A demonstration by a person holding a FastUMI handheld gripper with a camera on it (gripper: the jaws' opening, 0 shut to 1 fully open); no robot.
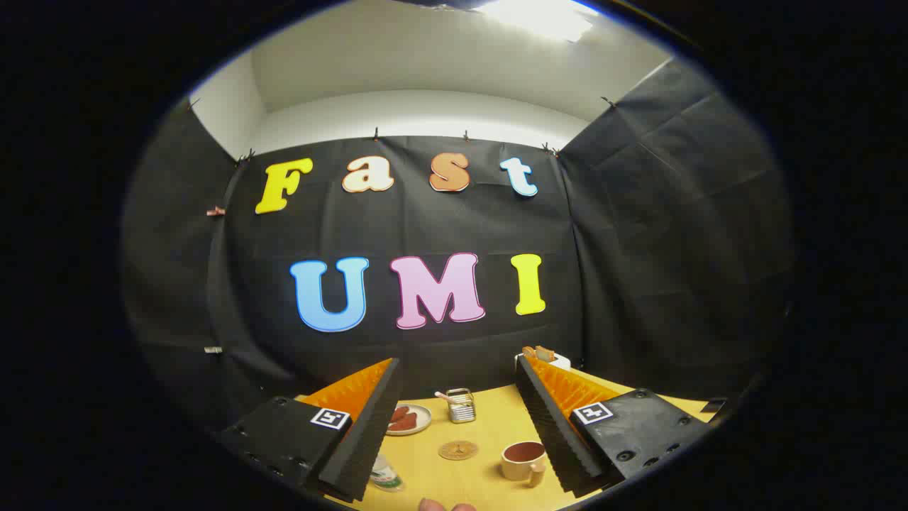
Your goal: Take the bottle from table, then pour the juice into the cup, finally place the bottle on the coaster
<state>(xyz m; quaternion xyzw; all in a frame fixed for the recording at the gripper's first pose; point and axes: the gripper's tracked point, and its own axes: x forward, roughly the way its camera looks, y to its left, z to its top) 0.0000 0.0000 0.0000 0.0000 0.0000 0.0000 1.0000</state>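
Clearly the bottle point(386, 474) is what we must reach first: we see only a part of it, clear with a green band, low beside the left finger and partly hidden by it, near the front edge of the table point(489, 426). It seems to stand upright, but we cannot tell for sure because so little of it shows. The gripper point(457, 419) is wide open and holds nothing, its fingers raised above the table and aimed at the middle, so we judge the next move must bring it down and to the left to put the bottle between the fingers. Between the fingers lie the round coaster point(457, 450) and, close to the right finger, the cup point(524, 461) with a dark inside and a handle. Beyond them, nearer the far edge, are a plate point(408, 419) with reddish pieces and a small metal holder point(461, 405). The table is yellow wood, and black cloth walls close it on three sides.
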